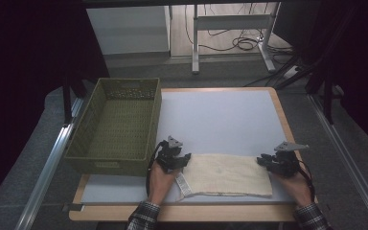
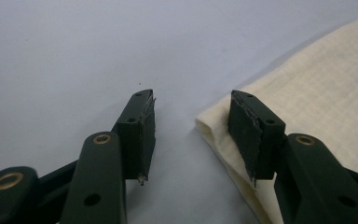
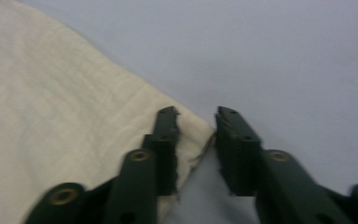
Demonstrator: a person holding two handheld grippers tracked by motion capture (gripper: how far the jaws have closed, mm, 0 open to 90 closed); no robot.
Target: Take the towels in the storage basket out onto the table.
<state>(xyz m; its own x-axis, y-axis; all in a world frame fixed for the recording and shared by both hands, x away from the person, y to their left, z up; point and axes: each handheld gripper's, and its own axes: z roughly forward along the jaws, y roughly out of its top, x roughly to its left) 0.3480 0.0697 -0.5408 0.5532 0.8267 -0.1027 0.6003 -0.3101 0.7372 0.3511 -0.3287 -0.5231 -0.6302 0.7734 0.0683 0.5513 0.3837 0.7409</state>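
Covering table [image 1: 230,115] – cloth [image 1: 230,175] (cream)

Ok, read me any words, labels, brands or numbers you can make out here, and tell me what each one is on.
No text can be read.
Tag at the left end of the folded cream cloth: the white tag carries faint marks, too small and blurred to read.
Green basket: a pale patch on its near wall, nothing legible.

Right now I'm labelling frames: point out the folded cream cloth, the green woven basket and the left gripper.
folded cream cloth [image 1: 230,175], high view, middle.
green woven basket [image 1: 106,165], high view, near wall.
left gripper [image 2: 191,135], left gripper view, between fingertips.
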